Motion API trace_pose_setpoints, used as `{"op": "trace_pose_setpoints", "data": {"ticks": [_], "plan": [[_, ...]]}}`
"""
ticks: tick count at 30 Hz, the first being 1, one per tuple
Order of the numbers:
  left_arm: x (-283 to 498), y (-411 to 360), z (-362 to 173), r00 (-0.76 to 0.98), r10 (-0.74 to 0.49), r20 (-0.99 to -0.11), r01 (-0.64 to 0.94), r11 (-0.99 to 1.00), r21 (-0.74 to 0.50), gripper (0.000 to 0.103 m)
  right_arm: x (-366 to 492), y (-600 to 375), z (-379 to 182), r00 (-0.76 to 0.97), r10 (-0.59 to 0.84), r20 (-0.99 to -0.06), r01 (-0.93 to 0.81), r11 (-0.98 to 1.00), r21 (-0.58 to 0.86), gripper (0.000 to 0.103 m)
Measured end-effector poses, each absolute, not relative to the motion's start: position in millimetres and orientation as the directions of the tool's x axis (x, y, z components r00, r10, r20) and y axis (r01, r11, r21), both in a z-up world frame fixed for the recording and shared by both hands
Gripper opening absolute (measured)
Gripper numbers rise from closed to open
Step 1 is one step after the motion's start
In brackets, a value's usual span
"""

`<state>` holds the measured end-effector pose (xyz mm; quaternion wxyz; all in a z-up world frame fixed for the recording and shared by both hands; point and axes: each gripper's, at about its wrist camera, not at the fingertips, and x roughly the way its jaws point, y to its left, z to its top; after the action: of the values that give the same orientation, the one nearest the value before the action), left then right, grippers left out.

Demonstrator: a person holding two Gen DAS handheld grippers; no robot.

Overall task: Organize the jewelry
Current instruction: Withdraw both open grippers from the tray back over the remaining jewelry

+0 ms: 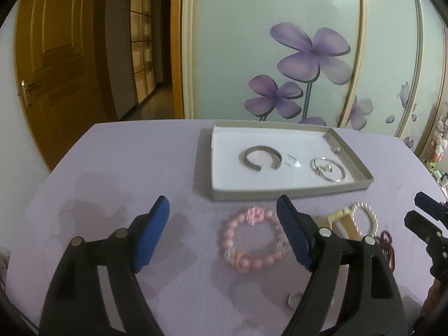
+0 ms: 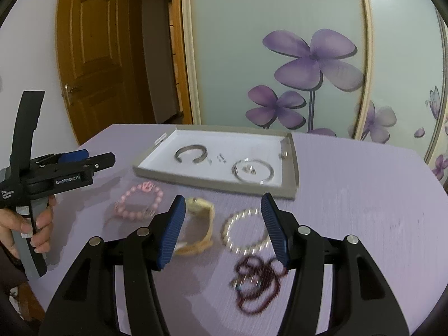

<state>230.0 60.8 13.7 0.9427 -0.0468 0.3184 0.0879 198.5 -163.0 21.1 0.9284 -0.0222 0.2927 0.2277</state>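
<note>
A grey tray point(image 1: 291, 191) point(image 2: 207, 183) with a white floor holds a silver cuff point(image 1: 261, 158) point(image 2: 192, 153) and a thin silver bangle point(image 1: 327, 168) point(image 2: 253, 172). In front of it on the purple table lie a pink bead bracelet point(image 1: 252, 242) point(image 2: 138, 203), a yellow watch point(image 1: 343, 221) point(image 2: 200, 224), a pearl bracelet point(image 1: 365, 219) point(image 2: 243, 235) and a dark red bead necklace point(image 2: 256, 285) point(image 1: 387, 245). My left gripper point(image 1: 222, 233) is open and empty, above the pink bracelet. My right gripper point(image 2: 224, 231) is open and empty, above the watch and pearl bracelet.
The purple table point(image 1: 126, 173) ends at a rounded far edge. Behind it stand a sliding wardrobe door with purple flowers point(image 1: 308, 56) and a wooden door point(image 1: 56, 56). A small silver ring point(image 1: 295, 299) lies near the front edge. The left gripper point(image 2: 70, 168) shows in the right wrist view.
</note>
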Motion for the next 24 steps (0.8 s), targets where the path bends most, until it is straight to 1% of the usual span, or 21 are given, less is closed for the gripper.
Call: {"op": "trace_pose_setpoints", "data": {"ticks": [2, 7, 10, 12, 18, 22, 24], "plan": [[218.0, 58.6, 10.7, 0.782, 0.143, -0.607, -0.203, 0.979, -0.031, 0.080, 187.1, -167.2, 15.0, 0.726, 0.405, -0.555, -0.418, 0.902, 0.110, 0.067], [196.0, 53.8, 0.0, 0.775, 0.155, -0.613, -0.215, 0.976, -0.024, 0.080, 166.0, -173.2, 1.7, 0.720, 0.405, -0.564, -0.390, 0.908, 0.155, 0.068], [188.2, 51.2, -3.5, 0.774, 0.157, -0.613, -0.218, 0.976, -0.026, 0.080, 156.8, -176.8, -4.1, 0.729, 0.385, -0.567, -0.364, 0.918, 0.156, 0.079], [185.1, 50.2, -4.9, 0.775, 0.157, -0.612, -0.218, 0.976, -0.026, 0.084, 153.1, -179.1, -6.0, 0.737, 0.369, -0.567, -0.347, 0.926, 0.151, 0.088], [175.6, 43.8, -18.0, 0.763, 0.138, -0.632, -0.205, 0.978, -0.033, 0.084, 143.7, -188.1, -10.6, 0.742, 0.357, -0.568, -0.330, 0.931, 0.154, 0.088], [174.1, 33.8, -27.7, 0.743, 0.092, -0.663, -0.166, 0.985, -0.050, 0.084, 140.6, -191.0, -13.3, 0.740, 0.358, -0.569, -0.328, 0.931, 0.159, 0.088], [175.4, 25.6, -31.6, 0.733, 0.080, -0.676, -0.145, 0.989, -0.040, 0.082, 140.5, -192.3, -13.8, 0.739, 0.359, -0.570, -0.327, 0.931, 0.162, 0.088]]}}
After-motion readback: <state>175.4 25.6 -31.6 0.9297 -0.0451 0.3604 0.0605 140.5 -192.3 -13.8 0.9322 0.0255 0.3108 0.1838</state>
